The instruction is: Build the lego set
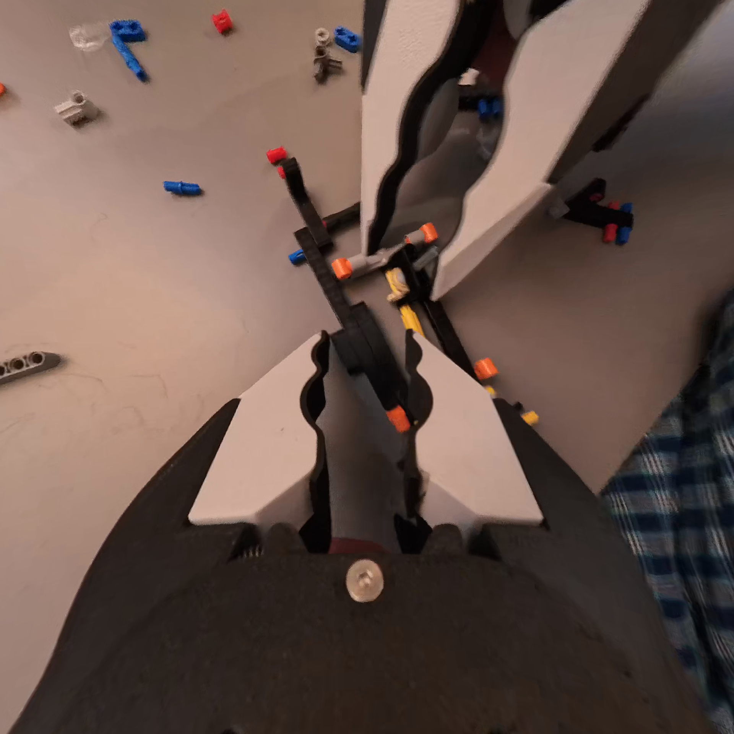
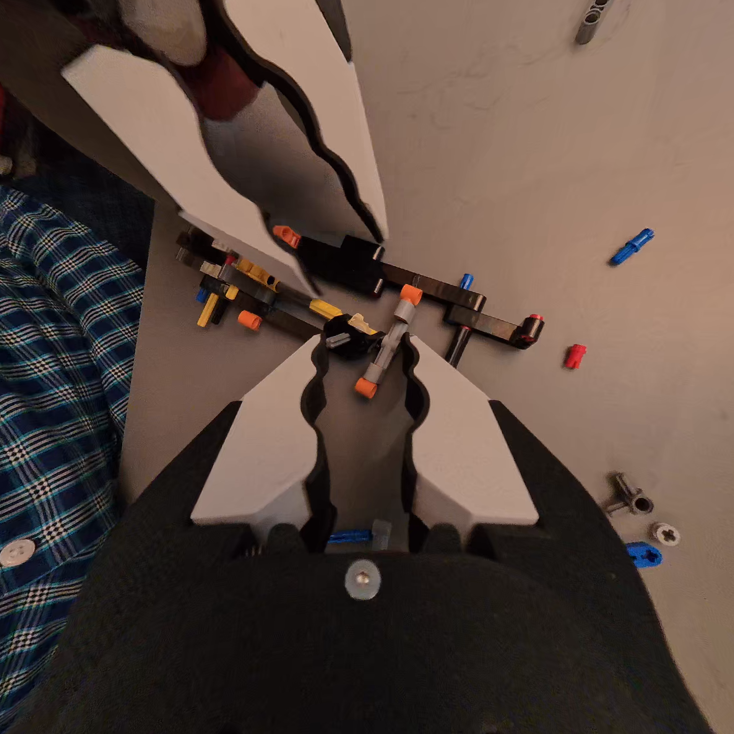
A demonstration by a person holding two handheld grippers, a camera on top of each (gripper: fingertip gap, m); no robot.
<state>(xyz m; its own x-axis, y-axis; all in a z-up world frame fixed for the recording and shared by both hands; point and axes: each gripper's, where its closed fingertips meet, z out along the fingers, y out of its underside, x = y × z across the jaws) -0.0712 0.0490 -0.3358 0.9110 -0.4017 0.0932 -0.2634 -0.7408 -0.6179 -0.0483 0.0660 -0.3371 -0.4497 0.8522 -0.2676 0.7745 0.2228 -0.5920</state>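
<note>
1. Here, left gripper (image 1: 367, 337): fingers clamped on the black beam (image 1: 367, 357) of the lego build (image 1: 345, 294), which lies on the table (image 1: 159, 278) straight ahead of its tips.
2. Right gripper (image 2: 363, 339): fingers close around the grey axle (image 2: 391, 337) with orange ends; whether they pinch it I cannot tell.
3. Left view only: a clear piece (image 1: 85, 37), a blue angled piece (image 1: 127, 45) and a grey beam (image 1: 29, 365), far left of the gripper.
4. Right view only: a shirt button (image 2: 16, 553) on the plaid sleeve (image 2: 59, 357), lower left.
</note>
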